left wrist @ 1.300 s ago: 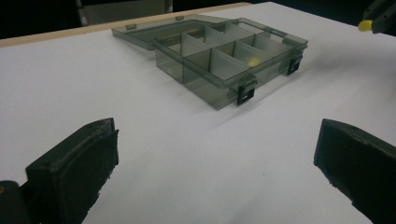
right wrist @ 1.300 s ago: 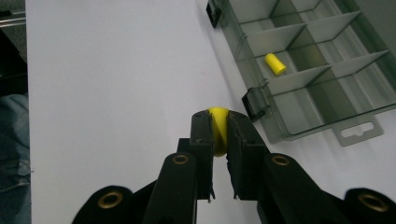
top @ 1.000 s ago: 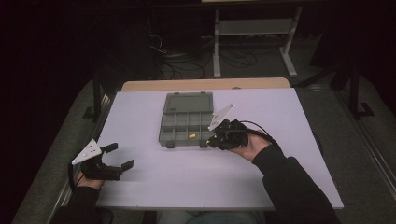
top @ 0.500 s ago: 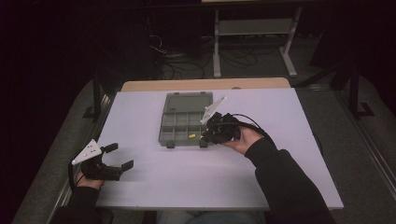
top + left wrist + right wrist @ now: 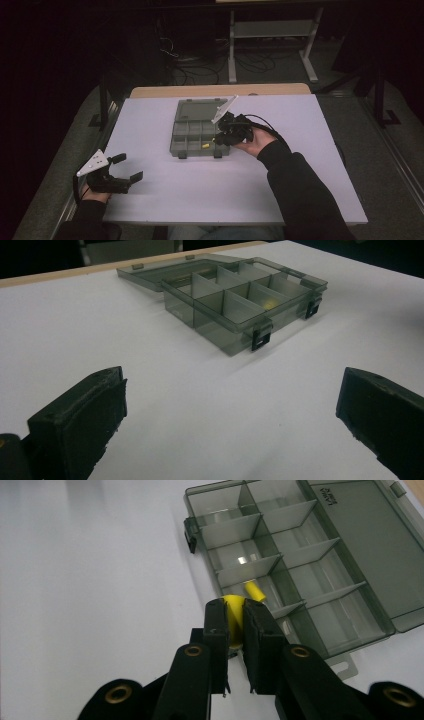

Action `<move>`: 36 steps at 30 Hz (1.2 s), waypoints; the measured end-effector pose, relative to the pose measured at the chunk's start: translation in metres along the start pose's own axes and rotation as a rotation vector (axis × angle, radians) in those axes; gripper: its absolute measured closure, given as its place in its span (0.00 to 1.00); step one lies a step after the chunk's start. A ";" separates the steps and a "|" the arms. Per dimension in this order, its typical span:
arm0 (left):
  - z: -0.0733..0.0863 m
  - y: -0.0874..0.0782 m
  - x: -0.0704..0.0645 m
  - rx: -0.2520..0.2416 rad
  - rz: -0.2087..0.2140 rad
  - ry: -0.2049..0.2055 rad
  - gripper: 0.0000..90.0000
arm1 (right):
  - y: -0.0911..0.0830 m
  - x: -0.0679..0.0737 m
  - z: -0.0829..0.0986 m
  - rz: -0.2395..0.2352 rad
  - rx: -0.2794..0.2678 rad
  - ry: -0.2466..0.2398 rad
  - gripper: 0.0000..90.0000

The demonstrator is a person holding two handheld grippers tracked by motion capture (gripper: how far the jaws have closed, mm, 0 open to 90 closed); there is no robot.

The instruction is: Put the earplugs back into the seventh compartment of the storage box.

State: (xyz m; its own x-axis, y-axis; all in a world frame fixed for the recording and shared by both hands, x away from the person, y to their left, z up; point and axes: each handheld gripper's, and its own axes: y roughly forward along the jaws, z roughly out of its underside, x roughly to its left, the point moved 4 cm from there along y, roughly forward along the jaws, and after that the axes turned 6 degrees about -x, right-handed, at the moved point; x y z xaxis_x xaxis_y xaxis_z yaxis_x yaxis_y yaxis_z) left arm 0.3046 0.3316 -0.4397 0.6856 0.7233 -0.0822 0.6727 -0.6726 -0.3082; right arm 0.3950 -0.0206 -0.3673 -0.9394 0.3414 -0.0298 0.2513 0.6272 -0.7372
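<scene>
Smoky clear plastic box [image 5: 196, 131], lid flat open, straight dividers, black latches; mid-desk [image 5: 165, 200], matte white. Embossed lid lettering unreadable. Right gripper [image 5: 235, 620] fingers pinching round yellow piece [image 5: 233, 611] at box's edge. Left gripper [image 5: 126, 168] fingers spread wide, near-left desk.

Room dim; surroundings beyond the counter [image 5: 165, 200] nearly black in high view. Counter lit from above, evenly pale. Soft shadow under the box [image 5: 235, 305]. Small glare spot inside a compartment. Near jaws slightly soft; images grainy.
</scene>
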 end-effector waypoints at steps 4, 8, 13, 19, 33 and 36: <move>0.000 0.000 0.000 0.000 0.001 0.000 0.00 | 0.005 -0.005 -0.005 0.003 0.008 0.011 0.89; 0.000 0.000 0.000 0.001 0.002 0.002 0.00 | 0.012 -0.010 -0.008 0.002 0.013 0.018 0.89; 0.000 0.000 0.000 0.002 0.001 0.001 0.00 | 0.023 -0.012 -0.009 -0.002 0.035 0.016 0.89; 0.000 0.000 0.000 0.000 0.000 0.000 0.00 | 0.037 -0.019 -0.010 -0.007 0.055 0.033 0.89; 0.000 0.000 0.000 -0.001 0.004 0.001 0.00 | 0.064 -0.030 -0.006 -0.030 0.063 0.084 0.88; 0.000 0.000 0.000 -0.002 0.006 0.004 0.00 | 0.068 -0.031 -0.005 -0.029 0.066 0.080 0.88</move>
State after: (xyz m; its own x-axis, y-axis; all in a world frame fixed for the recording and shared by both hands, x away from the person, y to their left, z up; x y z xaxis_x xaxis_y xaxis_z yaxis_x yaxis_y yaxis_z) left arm 0.3049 0.3312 -0.4398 0.6906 0.7188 -0.0806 0.6693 -0.6773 -0.3055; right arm 0.4420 0.0150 -0.4133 -0.9238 0.3804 0.0447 0.2056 0.5909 -0.7801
